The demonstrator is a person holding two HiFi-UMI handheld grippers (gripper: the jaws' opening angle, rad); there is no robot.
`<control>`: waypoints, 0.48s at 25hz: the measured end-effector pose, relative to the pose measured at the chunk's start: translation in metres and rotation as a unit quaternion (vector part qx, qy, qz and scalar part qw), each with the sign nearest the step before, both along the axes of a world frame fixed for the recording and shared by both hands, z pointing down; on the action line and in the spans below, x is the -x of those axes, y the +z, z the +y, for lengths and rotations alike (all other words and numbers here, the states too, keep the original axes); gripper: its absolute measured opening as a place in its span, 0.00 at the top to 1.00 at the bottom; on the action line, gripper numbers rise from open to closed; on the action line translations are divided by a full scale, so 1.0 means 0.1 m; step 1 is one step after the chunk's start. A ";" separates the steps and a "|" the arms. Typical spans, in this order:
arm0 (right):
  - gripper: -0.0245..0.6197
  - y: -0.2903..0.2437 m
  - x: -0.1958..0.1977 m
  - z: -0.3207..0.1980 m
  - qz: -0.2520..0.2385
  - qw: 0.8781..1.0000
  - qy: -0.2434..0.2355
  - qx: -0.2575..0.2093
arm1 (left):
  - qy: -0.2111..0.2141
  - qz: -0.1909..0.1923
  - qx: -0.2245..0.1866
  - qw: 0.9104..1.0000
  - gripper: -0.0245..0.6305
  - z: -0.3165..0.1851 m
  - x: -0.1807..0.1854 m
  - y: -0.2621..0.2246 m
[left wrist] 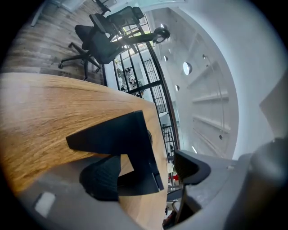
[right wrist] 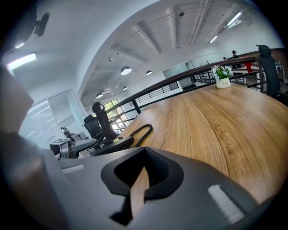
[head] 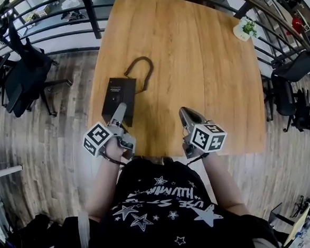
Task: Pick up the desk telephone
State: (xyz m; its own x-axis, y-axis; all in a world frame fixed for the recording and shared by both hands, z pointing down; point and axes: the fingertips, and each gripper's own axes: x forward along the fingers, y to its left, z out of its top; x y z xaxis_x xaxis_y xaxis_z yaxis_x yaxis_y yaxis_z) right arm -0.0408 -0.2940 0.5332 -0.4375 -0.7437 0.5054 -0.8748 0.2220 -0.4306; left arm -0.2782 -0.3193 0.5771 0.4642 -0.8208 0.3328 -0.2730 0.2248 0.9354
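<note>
The desk telephone (head: 118,93) is lying on the near left part of the tabletop (head: 193,65), its cord (head: 143,68) curling away on the far side. I am holding my left gripper (head: 120,109) at its near edge, jaws wide apart and gripping nothing. My right gripper (head: 185,114) is hovering well to the right, jaws closed and empty.

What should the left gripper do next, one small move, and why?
Probably shut the left gripper on the phone. In its own view the jaws stand apart with the phone's near edge between them, one jaw low by the table, nothing gripped yet. The right gripper is shut, empty and off to the side.
</note>
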 end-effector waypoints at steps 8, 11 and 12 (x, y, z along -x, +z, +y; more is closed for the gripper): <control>0.96 0.00 -0.07 0.00 0.004 1.000 0.009 0.001 | -0.018 0.015 0.004 1.000 0.42 -0.08 -0.02 0.06; 0.96 0.00 -0.06 -0.01 0.004 1.000 0.007 0.001 | -0.027 0.008 0.007 1.000 0.49 -0.11 0.01 0.07; 0.96 0.00 -0.07 -0.01 0.004 1.000 0.007 0.001 | -0.030 0.007 0.009 0.999 0.49 -0.12 0.02 0.08</control>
